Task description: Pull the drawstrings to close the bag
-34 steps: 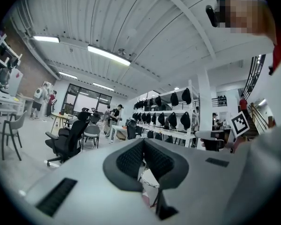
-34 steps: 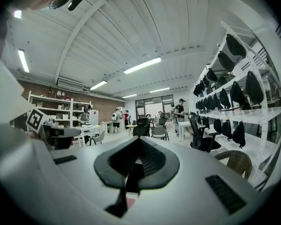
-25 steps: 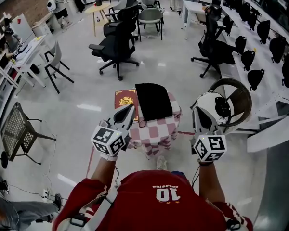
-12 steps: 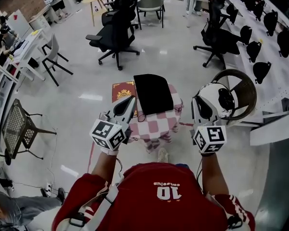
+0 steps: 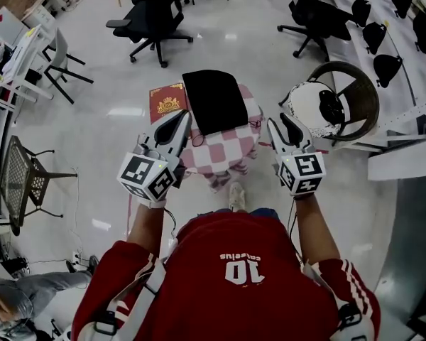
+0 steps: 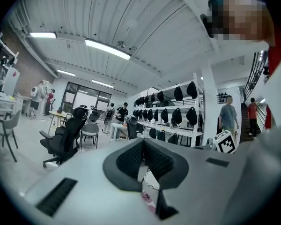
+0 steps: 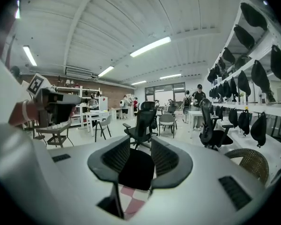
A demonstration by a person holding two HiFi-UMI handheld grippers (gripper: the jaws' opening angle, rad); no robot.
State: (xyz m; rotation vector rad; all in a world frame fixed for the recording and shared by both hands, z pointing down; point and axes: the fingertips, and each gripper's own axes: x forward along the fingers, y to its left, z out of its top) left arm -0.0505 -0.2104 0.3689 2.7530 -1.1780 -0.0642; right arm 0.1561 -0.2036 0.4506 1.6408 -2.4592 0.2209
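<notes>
Two: left hand-held gripper closed, right hand-held gripper just opened wide, empty.

We wear a red jersey with a white 10, white-striped sleeves, and grey straps at lower left.

Office: swivel chairs, desks

Small bench w/ pink-white check cloth stood on glossy pale floor. Black bag lay flat on top, far half. Red board w/ gold crest at bench's left edge; unclear what carried it.
</notes>
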